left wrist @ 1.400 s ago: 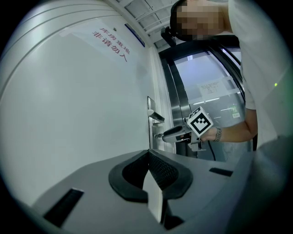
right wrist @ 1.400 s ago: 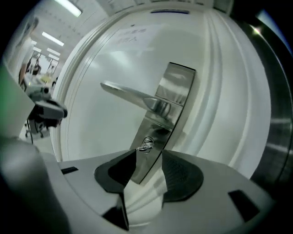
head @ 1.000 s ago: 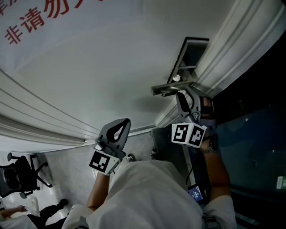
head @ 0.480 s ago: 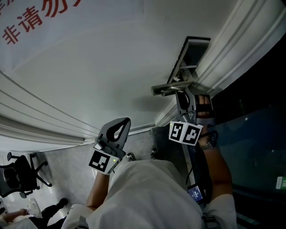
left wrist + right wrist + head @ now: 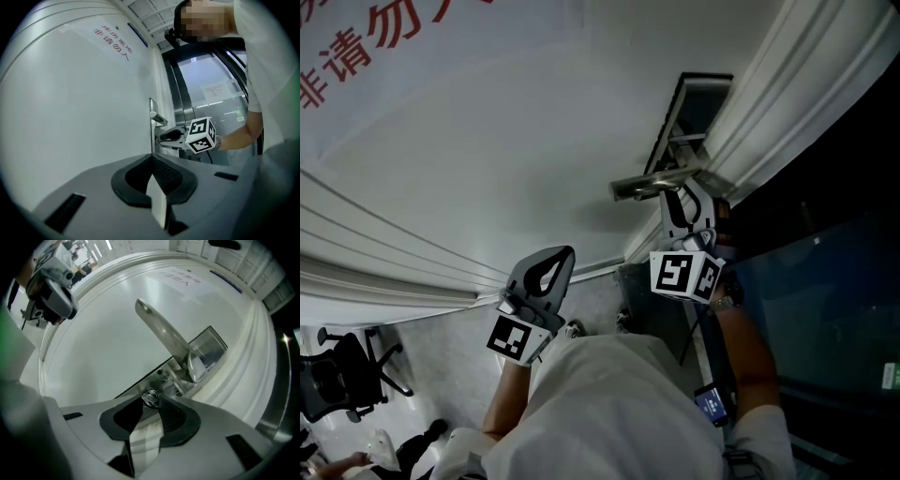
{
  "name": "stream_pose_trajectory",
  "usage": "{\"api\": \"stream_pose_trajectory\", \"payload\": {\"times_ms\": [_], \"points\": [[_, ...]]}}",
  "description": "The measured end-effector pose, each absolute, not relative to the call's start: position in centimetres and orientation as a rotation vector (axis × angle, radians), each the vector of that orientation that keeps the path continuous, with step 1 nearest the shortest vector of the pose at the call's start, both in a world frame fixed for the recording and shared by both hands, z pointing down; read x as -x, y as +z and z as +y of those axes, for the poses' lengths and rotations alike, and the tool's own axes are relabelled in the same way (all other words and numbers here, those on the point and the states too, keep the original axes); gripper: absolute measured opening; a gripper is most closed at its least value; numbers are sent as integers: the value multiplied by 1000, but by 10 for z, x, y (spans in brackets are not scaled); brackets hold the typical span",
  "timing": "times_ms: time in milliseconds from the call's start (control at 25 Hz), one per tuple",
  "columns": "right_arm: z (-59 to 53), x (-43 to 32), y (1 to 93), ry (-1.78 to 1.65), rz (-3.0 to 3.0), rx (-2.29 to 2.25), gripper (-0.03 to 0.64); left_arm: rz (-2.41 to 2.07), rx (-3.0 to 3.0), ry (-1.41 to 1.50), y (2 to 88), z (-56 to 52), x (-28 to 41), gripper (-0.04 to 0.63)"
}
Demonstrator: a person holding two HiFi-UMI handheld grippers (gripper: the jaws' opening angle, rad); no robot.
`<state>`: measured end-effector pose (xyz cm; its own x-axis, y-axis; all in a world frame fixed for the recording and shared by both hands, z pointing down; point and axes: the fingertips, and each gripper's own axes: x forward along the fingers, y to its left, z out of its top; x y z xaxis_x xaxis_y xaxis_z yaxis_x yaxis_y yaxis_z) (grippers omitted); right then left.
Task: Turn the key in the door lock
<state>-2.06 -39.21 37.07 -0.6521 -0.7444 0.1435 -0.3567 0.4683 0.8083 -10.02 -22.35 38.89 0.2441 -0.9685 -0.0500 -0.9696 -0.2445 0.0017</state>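
2 jaws of my right gripper [image 5: 151, 404] have just been closing and now pinch the key [image 5: 151, 398] head. The key sits in the door [image 5: 108, 333] lock, at 7 o'clock from the handle [image 5: 161, 333] base. Its long side runs straight into the door, head toward me. I think I am at the turning step. Next I must roll my wrist and keep the pinch tight. My left gripper [image 5: 152, 161] hangs closed on nothing.

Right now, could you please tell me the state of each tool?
Left tool: closed, holding nothing.
Right tool: jaws have just been closing, now gripping the key.
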Motion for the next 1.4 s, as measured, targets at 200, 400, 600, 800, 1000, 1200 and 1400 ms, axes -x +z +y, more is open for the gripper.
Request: {"api": "stream_pose_trajectory", "payload": {"times_ms": [200, 400, 600, 800, 1000, 1200, 1400], "points": [[-394, 20, 367, -859, -2399, -975, 106, 1910, 2458, 63, 390, -225, 100, 4], [-396, 19, 365, -506, -2620, -1020, 100, 1911, 2455, 71, 389, -225, 102, 4], [-398, 18, 365, -358, -2684, -1025, 95, 1913, 2455, 73, 389, -224, 102, 4], [-402, 14, 369, 100, -2834, -1009, 14, 1914, 2455, 72, 390, -224, 100, 3], [-404, 12, 371, 831, -2949, -979, 14, 1923, 2448, 73, 390, -223, 102, 4], [-407, 8, 375, 1593, -2895, -893, 14, 1926, 2445, 69, 390, -222, 101, 4], [-407, 9, 376, 2103, -2769, -772, 14, 1925, 2447, 66, 390, -221, 100, 3]]}}
